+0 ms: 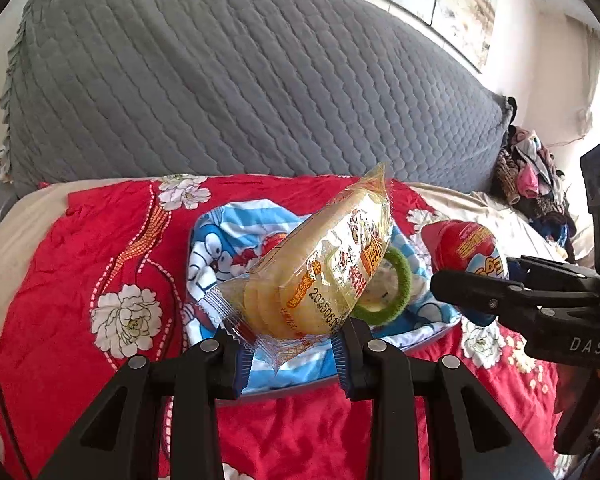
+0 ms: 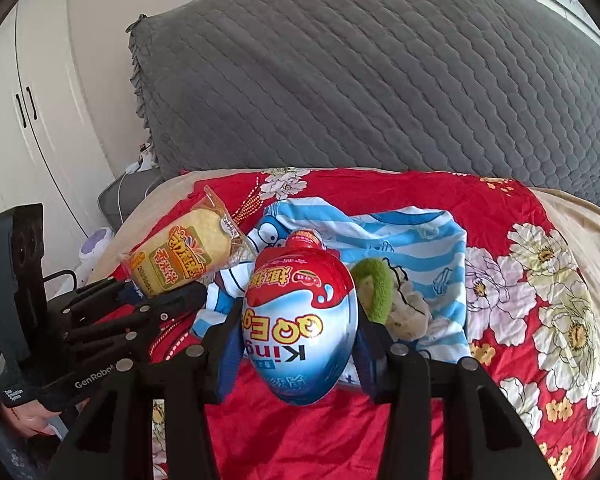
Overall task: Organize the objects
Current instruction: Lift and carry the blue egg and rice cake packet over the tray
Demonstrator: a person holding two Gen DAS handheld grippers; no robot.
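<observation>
Up high, left claw [image 1: 288,344] grips yellow cracker packet [image 1: 320,264]; right claw [image 2: 296,356] clamps red-blue egg [image 2: 300,320].

One snack pack [image 1: 320,268], one egg [image 2: 300,320].

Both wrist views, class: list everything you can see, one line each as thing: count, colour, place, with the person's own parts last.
Clear-wrapped yellow cracker packet: one, yellow, held in left tongs.
Plastic toy egg: one, red, white and blue, held in right tongs.
Fuzzy ring: one, green, on striped cloth.
Cartoon-print striped cloth: one, blue and white, on blanket.
Floral blanket: one, red, over bed.
Quilted cushion: one, grey, behind blanket.
Clothes pile: one, mixed, far right of the left view.
Left tongs: black, gripping packet.
Right tongs: black, gripping egg.
</observation>
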